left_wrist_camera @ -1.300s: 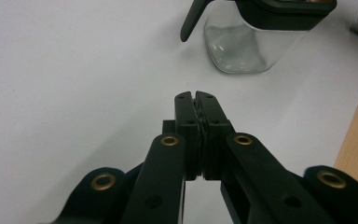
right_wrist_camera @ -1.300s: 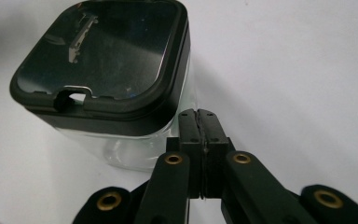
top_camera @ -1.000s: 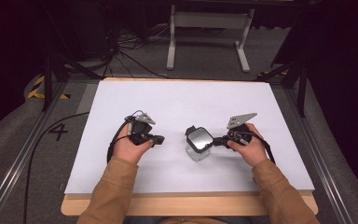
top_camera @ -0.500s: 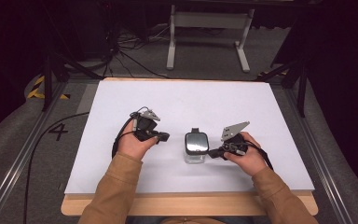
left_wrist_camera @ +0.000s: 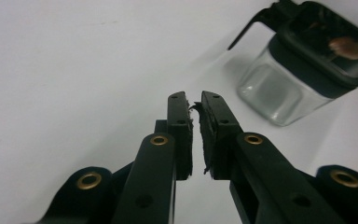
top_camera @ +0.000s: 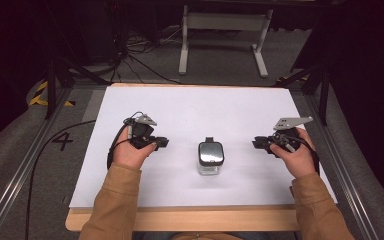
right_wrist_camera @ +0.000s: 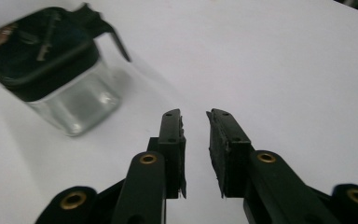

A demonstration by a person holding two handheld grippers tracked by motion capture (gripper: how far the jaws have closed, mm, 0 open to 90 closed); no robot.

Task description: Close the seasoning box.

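Fingers of left gripper [left_wrist_camera: 194, 135] just opening, right gripper [right_wrist_camera: 196, 149] wider, jar [top_camera: 210, 158] untouched.

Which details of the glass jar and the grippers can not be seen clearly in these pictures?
- Jar contents: high view, its dark lid covers them.
- Jar's far side: left gripper view, cut by the edge.
- Lid latch: right gripper view, blurred.
- Left gripper jaw gap: high view, too small.

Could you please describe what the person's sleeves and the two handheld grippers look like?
Both forearms wear tan-brown sleeves. The left gripper and the right gripper are black, each topped by a grey three-cornered plate. A black cable trails from the left one. Seen close, the flat black jaws carry brass-coloured rivets and worn, frayed pads.
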